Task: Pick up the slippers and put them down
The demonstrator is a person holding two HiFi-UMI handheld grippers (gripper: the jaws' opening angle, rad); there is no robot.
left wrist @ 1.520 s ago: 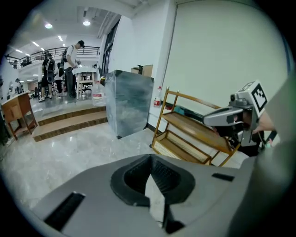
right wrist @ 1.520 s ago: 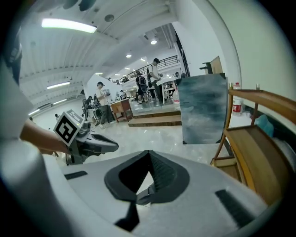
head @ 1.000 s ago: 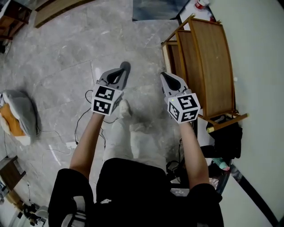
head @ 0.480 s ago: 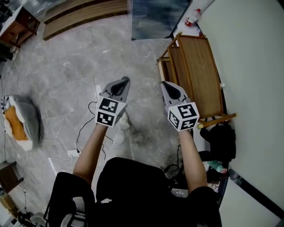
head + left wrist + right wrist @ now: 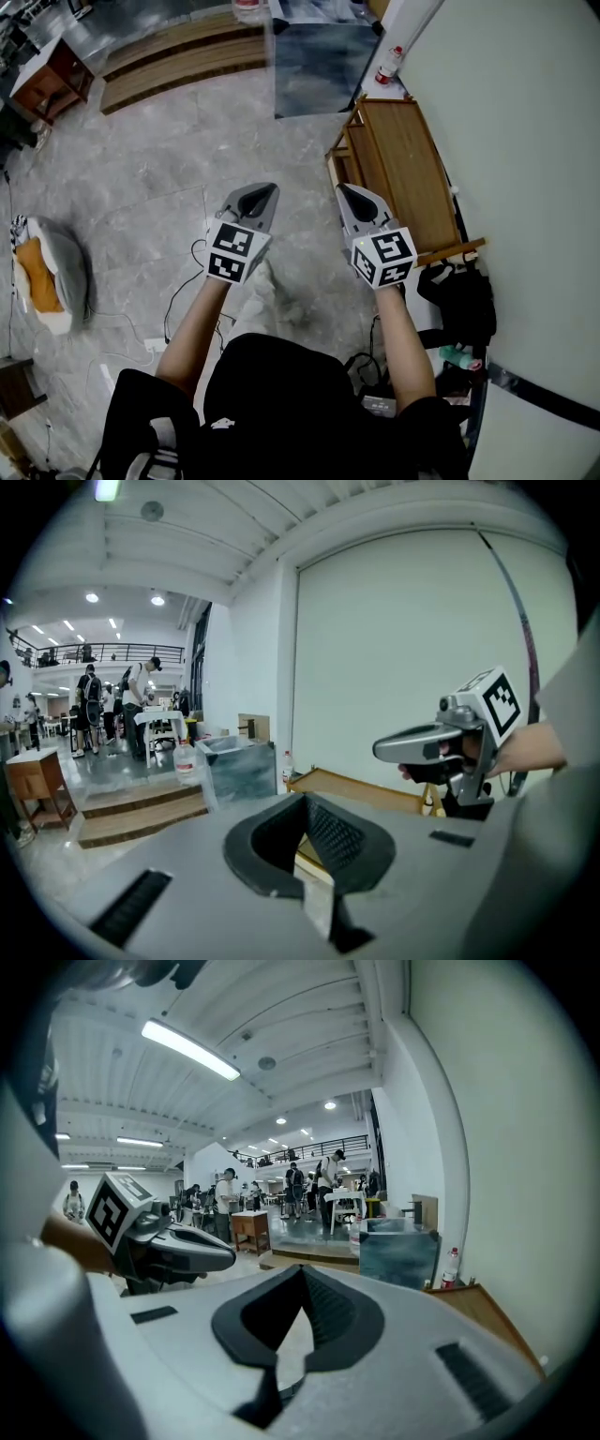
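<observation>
Rack (image 5: 412, 178) stood R, beside wall (image 5: 525, 141); bag (image 5: 464, 302) at its near end, bottle (image 5: 385, 65) beyond. Cushion (image 5: 52, 274) lay far L on floor (image 5: 141, 178). L tongs (image 5: 265, 192) & R tongs (image 5: 349, 194) sat between cushion & rack.

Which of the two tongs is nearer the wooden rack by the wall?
The right tongs, held just beside the wooden rack; the left tongs are farther from it, on the other side.

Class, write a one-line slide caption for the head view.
Left gripper and right gripper, both shut and empty, over a grey marble floor beside a wooden rack.
</observation>
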